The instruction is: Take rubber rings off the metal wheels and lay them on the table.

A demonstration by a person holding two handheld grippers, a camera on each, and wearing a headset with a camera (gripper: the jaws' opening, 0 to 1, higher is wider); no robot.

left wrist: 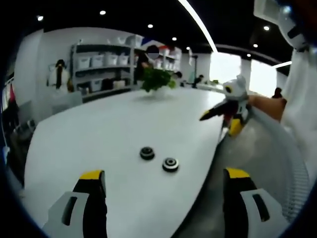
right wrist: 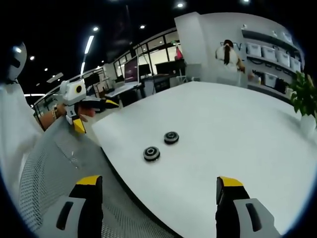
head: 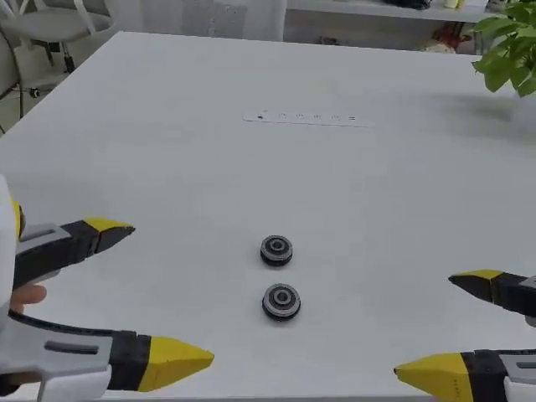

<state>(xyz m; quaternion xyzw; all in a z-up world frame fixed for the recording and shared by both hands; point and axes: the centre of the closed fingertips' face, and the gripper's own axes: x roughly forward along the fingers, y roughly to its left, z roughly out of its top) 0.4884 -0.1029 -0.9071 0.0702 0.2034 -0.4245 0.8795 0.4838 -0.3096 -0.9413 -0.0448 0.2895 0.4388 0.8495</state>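
Head view: two small round metal wheels [head: 276, 250] are laid flat on the matte white counter [head: 167, 151], with black rubber rings [head: 265, 302] fitted around them. Left of the wheels the left gripper [head: 167, 293] is held spread and empty; right of them, the right gripper [head: 425, 325] likewise. Beyond the wheels a flat power strip [head: 306, 118] is seen.
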